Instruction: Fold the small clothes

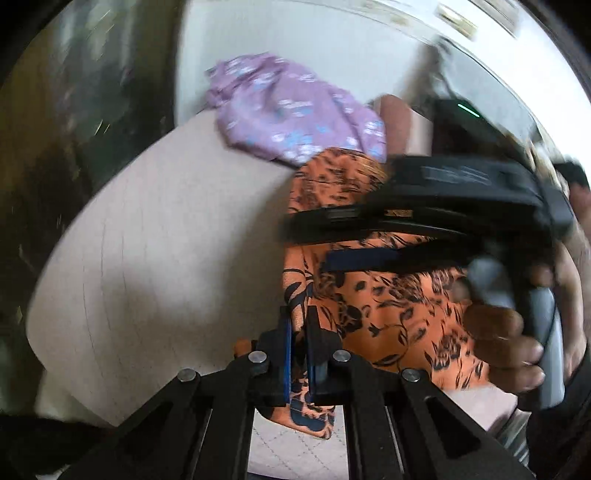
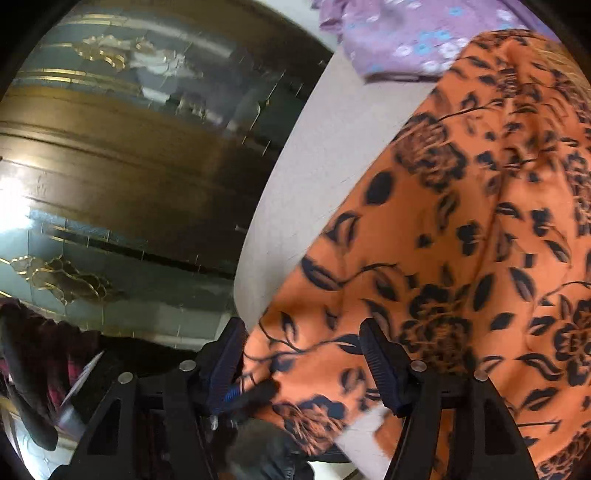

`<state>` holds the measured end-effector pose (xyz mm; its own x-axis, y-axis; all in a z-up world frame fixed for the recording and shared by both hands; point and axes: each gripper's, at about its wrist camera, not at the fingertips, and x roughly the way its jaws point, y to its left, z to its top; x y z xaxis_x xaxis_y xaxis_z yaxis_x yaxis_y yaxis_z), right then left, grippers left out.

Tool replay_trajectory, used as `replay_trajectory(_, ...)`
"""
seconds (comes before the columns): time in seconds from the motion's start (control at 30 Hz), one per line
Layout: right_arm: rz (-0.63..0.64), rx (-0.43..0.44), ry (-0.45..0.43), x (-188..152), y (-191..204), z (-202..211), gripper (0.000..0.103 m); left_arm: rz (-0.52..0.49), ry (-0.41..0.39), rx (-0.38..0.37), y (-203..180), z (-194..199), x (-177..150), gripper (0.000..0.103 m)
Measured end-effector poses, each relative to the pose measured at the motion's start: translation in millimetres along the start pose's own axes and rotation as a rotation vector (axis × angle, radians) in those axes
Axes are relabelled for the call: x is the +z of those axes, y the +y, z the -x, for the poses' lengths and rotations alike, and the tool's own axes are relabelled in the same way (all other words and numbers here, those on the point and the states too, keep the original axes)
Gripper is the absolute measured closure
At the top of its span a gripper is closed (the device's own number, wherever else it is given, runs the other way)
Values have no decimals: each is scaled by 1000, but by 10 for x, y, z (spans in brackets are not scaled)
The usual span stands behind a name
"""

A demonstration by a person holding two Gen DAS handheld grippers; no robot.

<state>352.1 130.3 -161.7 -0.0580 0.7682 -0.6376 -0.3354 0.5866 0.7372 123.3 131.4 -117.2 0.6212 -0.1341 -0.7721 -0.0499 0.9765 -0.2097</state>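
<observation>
An orange garment with a dark floral print [image 1: 388, 306] lies on the pale table [image 1: 166, 240], and its near edge hangs over the table's rim. My left gripper [image 1: 298, 321] is shut on that edge, a fold of cloth pinched between its blue pads. My right gripper [image 1: 314, 242], held by a person's hand [image 1: 509, 332], reaches across the garment from the right. Its jaws stand apart. In the right wrist view the right gripper [image 2: 303, 328] is open above the orange garment [image 2: 461, 221], and the cloth shows between its fingers without being pinched.
A crumpled purple garment with light flowers [image 1: 295, 110] [image 2: 406, 33] lies at the far end of the table, touching the orange one. A dark cabinet with gold ornaments [image 2: 110, 166] stands left of the table. Tiled floor [image 1: 295, 446] shows below the table's edge.
</observation>
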Motion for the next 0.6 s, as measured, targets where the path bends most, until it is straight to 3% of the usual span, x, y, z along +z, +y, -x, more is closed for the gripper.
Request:
replay_trajectory(0.1,26,-46,36,9,111,-115,41,-68,-16,-23,-185,106,117,98)
replay_trajectory(0.17,23,-93,49,-18,111,-96,71,-114,-22,-46,-306,172,206,98)
replay_trajectory(0.27,43,-62,-8,-68,109,235,92,-195,-34,-135,-604,279,343,98)
replay_trajectory(0.4,43,-15,-167,-192,-20,1043,96,-320,-46,-268,-1231,261,565,98)
replay_trajectory(0.53,4,28,-290,-395,-577,1788,96,-392,17,-392,-1798,-80,664,96)
replay_trajectory(0.6,-32,37,-323,-437,-919,1985,96,-402,82,-480,-1991,-392,634,86)
